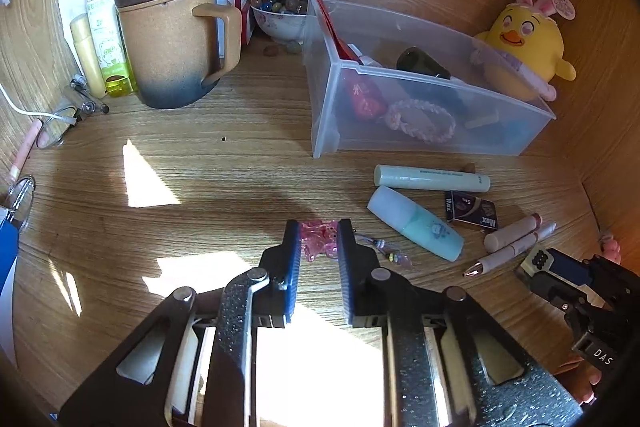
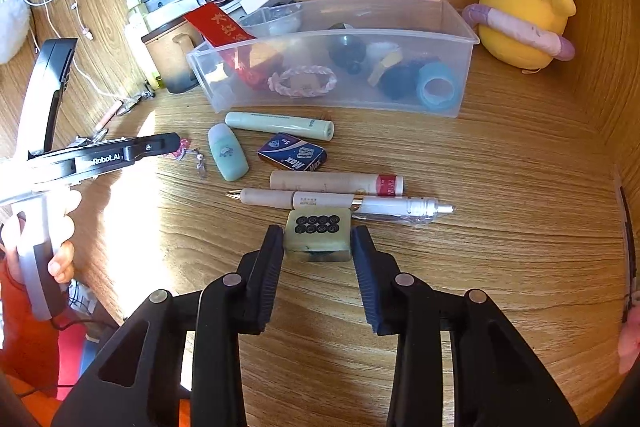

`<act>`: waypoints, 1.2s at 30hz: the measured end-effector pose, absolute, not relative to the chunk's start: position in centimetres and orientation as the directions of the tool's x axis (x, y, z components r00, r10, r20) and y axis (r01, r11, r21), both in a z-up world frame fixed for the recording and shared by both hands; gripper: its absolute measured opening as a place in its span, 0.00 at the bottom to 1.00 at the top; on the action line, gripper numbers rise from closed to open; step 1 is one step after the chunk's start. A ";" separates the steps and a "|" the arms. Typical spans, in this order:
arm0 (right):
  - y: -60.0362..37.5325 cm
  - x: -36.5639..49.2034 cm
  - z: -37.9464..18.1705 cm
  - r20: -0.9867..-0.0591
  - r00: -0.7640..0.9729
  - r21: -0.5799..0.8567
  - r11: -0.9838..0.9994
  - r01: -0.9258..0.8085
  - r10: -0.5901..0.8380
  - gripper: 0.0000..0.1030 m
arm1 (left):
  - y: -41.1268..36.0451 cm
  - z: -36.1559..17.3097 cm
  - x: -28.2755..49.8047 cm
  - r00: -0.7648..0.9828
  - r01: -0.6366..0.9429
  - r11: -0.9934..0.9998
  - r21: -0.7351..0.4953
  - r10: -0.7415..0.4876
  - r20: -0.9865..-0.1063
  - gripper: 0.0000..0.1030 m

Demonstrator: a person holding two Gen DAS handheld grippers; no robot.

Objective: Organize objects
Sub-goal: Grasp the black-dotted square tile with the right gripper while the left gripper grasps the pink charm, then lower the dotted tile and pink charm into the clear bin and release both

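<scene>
the pink translucent charm (image 1: 319, 240) is seen close up only from the left wrist, where it lies on the wooden desk (image 1: 224, 167) between the pads of the left gripper (image 1: 319, 243), which is clenched on it; a thin beaded string trails off to its right. from the right wrist that gripper (image 2: 176, 143) is seen side-on, and only a sliver of the pink charm (image 2: 185, 143) shows at its tip. the pale green mahjong tile (image 2: 318, 237), marked with two rows of dark circles, is seen clearly only from the right wrist: it is grasped between the pads of the right gripper (image 2: 318, 247), on the desk just in front of a pen (image 2: 340, 203). from the left wrist the tile (image 1: 538, 259) is seen small at the far right edge.

a clear plastic bin (image 2: 460, 27) stands behind the loose items, beside a yellow plush chick (image 2: 524, 7). a red tag, a pink braided bracelet (image 2: 303, 81), a dark rounded object, a yellow-and-dark piece and a blue tape roll (image 2: 437, 87) are held in it. a lidded brown mug (image 1: 172, 39) and a bowl of coloured beads (image 1: 280, 17) are shown well only from the left wrist.

a green tube (image 2: 280, 125), a small mint bottle (image 2: 228, 151) and a "max" box (image 2: 293, 157) lie between bin and pen.
</scene>
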State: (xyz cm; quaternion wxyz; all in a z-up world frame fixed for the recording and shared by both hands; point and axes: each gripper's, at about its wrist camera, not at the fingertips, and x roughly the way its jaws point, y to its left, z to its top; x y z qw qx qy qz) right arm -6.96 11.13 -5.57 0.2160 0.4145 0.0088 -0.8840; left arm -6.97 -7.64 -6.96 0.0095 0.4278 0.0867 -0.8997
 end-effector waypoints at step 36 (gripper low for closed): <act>12.3 -10.7 2.1 -0.556 -0.733 0.149 -0.915 0.376 -0.392 0.30 | -5.3 3.7 -8.0 -0.836 0.018 -0.984 -0.180 0.084 -0.542 0.17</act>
